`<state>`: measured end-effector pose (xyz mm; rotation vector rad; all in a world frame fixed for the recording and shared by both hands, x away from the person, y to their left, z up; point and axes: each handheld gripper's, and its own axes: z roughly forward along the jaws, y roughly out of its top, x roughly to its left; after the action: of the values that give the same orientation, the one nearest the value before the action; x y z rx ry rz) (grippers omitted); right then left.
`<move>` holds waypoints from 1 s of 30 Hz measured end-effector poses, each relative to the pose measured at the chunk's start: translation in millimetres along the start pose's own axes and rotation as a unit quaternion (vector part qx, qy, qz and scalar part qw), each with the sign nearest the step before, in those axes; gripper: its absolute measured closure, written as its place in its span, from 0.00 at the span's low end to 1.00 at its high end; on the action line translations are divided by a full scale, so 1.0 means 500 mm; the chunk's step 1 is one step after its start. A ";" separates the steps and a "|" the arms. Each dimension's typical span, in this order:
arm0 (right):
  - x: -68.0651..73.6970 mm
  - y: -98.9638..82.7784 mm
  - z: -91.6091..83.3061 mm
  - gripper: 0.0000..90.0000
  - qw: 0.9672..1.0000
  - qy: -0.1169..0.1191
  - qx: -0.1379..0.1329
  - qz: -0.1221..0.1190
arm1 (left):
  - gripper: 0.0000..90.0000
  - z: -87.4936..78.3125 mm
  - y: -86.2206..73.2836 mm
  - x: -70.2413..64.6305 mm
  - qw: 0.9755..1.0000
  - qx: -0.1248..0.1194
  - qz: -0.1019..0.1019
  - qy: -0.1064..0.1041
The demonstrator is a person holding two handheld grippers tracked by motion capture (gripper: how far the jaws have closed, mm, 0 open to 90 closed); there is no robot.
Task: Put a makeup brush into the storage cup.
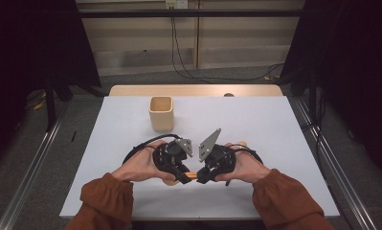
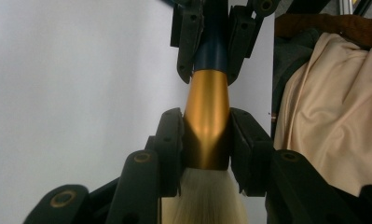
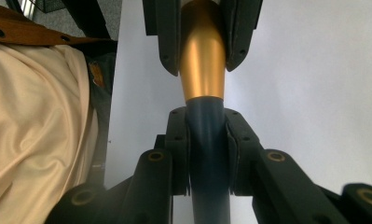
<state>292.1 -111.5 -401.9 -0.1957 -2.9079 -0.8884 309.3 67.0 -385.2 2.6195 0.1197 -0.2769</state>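
Both grippers are clamped on one brush (image 1: 192,175), which is held level between them just above the near edge of the table (image 1: 275,124), about midway between its left and right edges; the left gripper (image 1: 185,178) is closed on the gold collar (image 2: 206,126) of the brush, its pads pressed to either side of the metal just where the pale bristles (image 2: 204,198) begin; the right gripper (image 1: 201,178) is closed on the dark blue handle (image 3: 207,149), right beside the point where the gold collar ends; the two sets of jaws are seen nose to nose, near each other but apart, with a short stretch of gold bared between them; each gripper is carried in a hand (image 1: 140,165) coming from a rust-coloured sleeve (image 1: 105,194) at the near edge. A cream square cup (image 1: 161,113) is stood upright toward the far edge, a little left of the middle, well apart from the brush and the grippers; black cables are looped on the table behind the hands.
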 end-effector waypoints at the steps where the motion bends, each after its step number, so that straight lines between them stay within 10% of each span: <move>1: 0.000 -0.001 -0.002 0.84 1.000 -0.002 -0.001 0.001 | 0.73 -0.001 -0.001 0.003 1.000 0.000 0.001 -0.005; 8: -0.003 -0.005 -0.005 0.84 1.000 0.007 -0.007 0.006 | 0.71 0.001 -0.005 0.008 1.000 -0.016 -0.018 -0.006; 18: -0.008 -0.011 -0.003 0.84 1.000 0.003 -0.009 0.014 | 0.43 0.005 -0.019 0.012 0.997 -0.050 -0.051 0.019; 30: -0.016 -0.032 -0.020 0.84 0.999 -0.018 -0.016 0.042 | 0.08 -0.006 -0.053 0.021 0.988 -0.100 -0.086 0.075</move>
<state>297.9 -131.1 -403.7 -0.3354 -2.8949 -0.9273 316.6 92.0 -397.5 2.4307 0.4041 -0.1193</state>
